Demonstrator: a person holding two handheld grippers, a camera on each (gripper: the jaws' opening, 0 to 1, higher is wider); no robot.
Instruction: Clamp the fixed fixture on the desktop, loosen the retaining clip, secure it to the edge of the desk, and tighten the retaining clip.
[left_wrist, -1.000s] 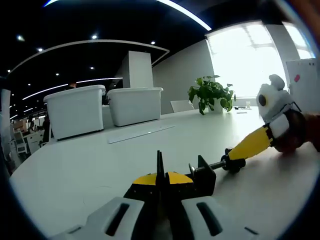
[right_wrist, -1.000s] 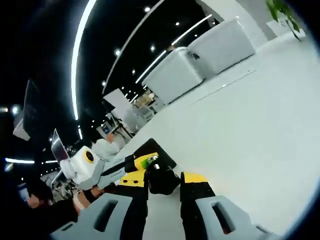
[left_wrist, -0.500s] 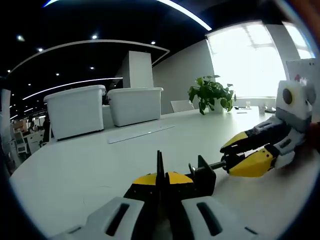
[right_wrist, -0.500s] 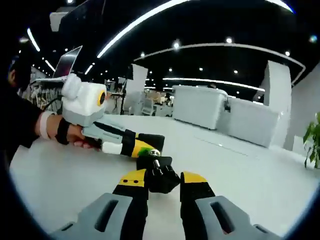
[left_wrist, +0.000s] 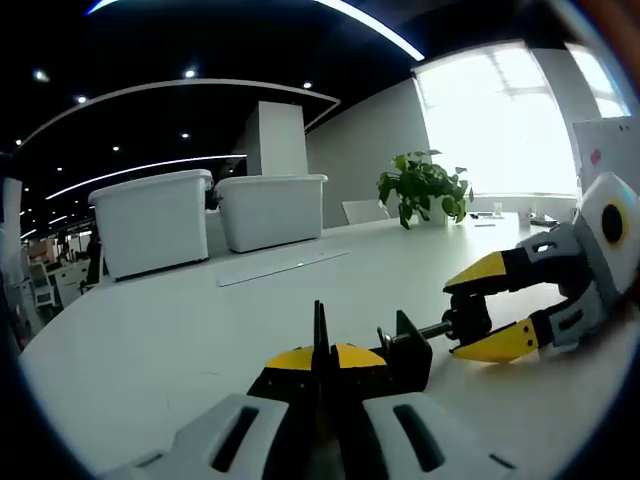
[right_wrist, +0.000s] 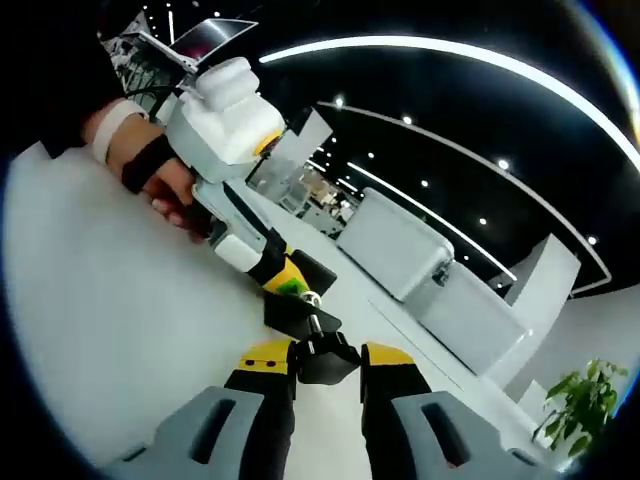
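Change: since half a second ago the right gripper (left_wrist: 478, 318) has rolled about the screw knob — in the left gripper view its two yellow-tipped jaws now stand one above and one below the knob, and the right gripper view has tilted so the desk slopes up to the right.
Fixture: black clamp (left_wrist: 400, 352) lying on the white desk (left_wrist: 180, 340), low centre of the left gripper view; its threaded screw runs right to a black knob (left_wrist: 468, 320). In the right gripper view the clamp (right_wrist: 300, 318) sits just above the lower centre.
Left gripper: (left_wrist: 322, 362) jaws closed tight at the bottom centre, pinched on the near end of the clamp frame; the slit between them is a thin line. In the right gripper view it (right_wrist: 290, 284) reaches in from the upper left, held by a hand (right_wrist: 165, 185) with a wrist strap.
Right gripper: (right_wrist: 328, 362) jaws set narrow, either side of the knob (right_wrist: 325, 358) at the bottom centre; whether the pads press it I cannot tell for certain — they look to be touching.
Desk: white, curved edge at lower left of the left gripper view; a pale flat strip (left_wrist: 280, 266) lies mid-frame.
Beyond: two white bins (left_wrist: 152, 222) side by side at centre left, a potted plant (left_wrist: 424, 186) right of centre, bright window (left_wrist: 490, 120) at upper right.
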